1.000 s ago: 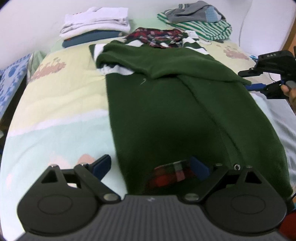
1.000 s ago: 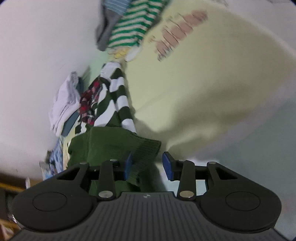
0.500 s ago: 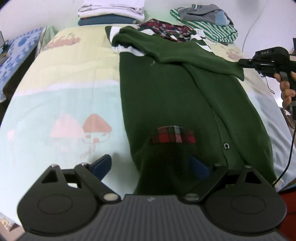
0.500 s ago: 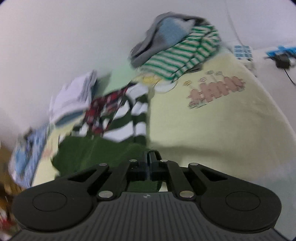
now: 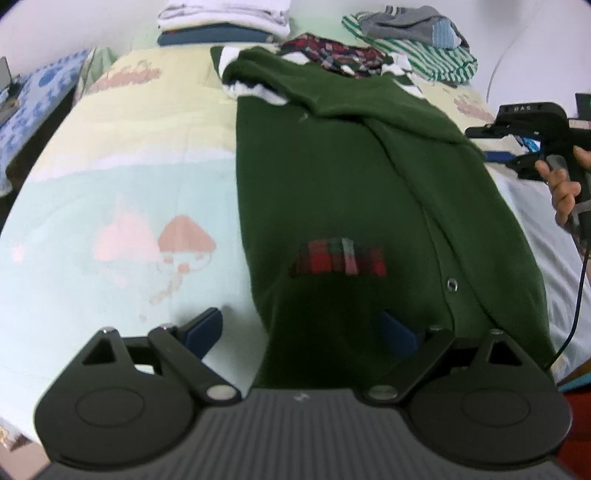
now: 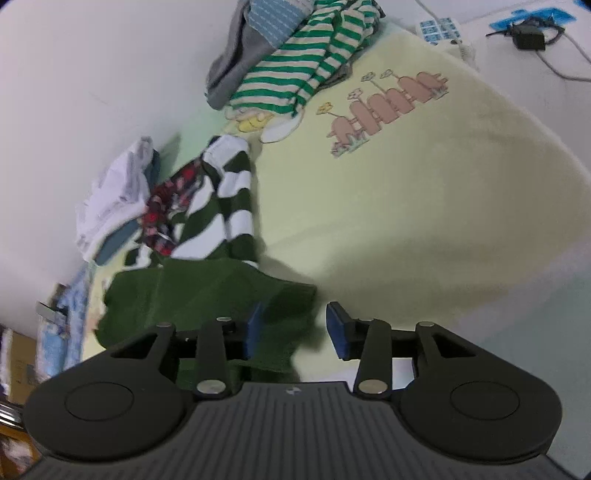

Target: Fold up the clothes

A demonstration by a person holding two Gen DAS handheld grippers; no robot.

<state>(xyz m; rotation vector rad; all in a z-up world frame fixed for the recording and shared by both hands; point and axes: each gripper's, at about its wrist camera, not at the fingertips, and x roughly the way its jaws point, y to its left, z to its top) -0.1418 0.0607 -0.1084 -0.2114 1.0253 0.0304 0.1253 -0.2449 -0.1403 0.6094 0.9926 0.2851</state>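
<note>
The green jacket [image 5: 332, 192] lies lengthwise on the bed [image 5: 122, 177], its hem end nearest the left gripper [image 5: 303, 328] and its collar end far up toward the wall. The left gripper hangs over the hem with its jaws spread wide: one blue pad sits over the bare bedsheet beside the jacket's edge, the other over the green cloth, and neither pad presses on the fabric. At the jacket's other side edge, about level with the folded sleeve, the right gripper [image 6: 295, 328] is held by a hand [image 5: 565, 188]; its jaws are opening, and the tip of the sleeve [image 6: 236, 291] lies between and just under the pads, loose rather than pinched. The jacket is dark green and spread fairly flat, with a snap placket running down its length, one metal snap [image 5: 451, 284] showing near the hem, and a red plaid pocket trim [image 5: 338, 258] across the lower front. One sleeve is folded across the chest. Green-and-white striped cuffs or ribbing and a red plaid lining [image 6: 166, 206] show at the collar end. Beyond the jacket's collar, against the wall, a folded white-and-blue stack [image 5: 225, 18] sits to one side and a heap with a green-striped shirt [image 6: 303, 66] and grey garment to the other.
</note>
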